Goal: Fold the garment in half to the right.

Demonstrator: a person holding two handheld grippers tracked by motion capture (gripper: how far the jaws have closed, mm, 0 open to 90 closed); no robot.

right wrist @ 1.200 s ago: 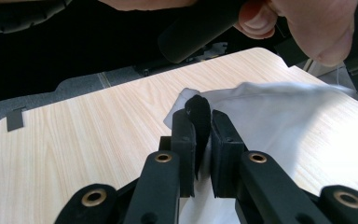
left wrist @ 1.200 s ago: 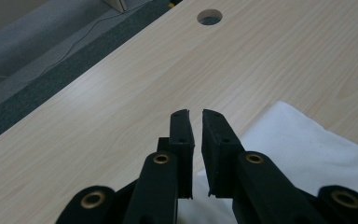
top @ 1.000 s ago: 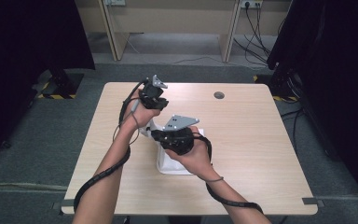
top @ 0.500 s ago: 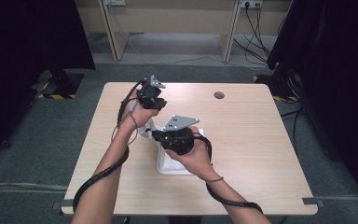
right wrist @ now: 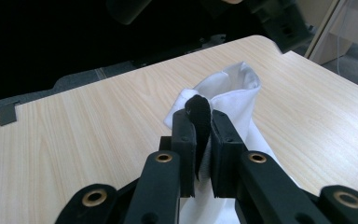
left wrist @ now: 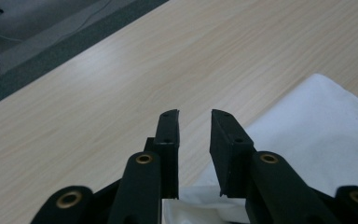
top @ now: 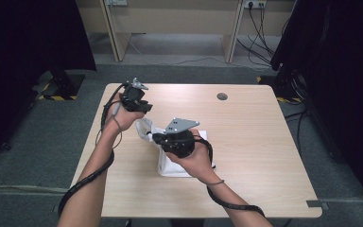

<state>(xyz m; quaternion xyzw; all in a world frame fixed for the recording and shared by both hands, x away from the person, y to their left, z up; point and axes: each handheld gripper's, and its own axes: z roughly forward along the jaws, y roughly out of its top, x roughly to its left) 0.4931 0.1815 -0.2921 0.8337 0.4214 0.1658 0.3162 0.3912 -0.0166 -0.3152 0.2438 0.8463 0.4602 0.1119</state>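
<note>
Right gripper (right wrist: 198,128): its jaws are pinched on a dark, flat strap (right wrist: 199,114) that stands up between the pads and pokes out above the tips; a fold of the white bag (right wrist: 233,88) is caught in there too.
Bag, right gripper view: its open, puffed mouth rises just past the jaw tips and leans away from them; more white cloth runs down under the right jaw.
Right hand, high view: the right gripper (top: 157,138) sits over the bag (top: 170,166), which lies flat on the table (top: 264,142) beneath and behind the jaws.
Left gripper (left wrist: 195,122): its jaws stand a little apart and have just been opening; nothing is between them.
Bag, left gripper view: white cloth (left wrist: 317,135) lies below the jaws and to the right of them, clear of the pads.
Left hand, high view: the left gripper (top: 144,108) is held just beyond the bag's raised end, up and left of the right gripper.
Table, far side: a small round grey disc (top: 222,96) sits well beyond both pairs of jaws.
</note>
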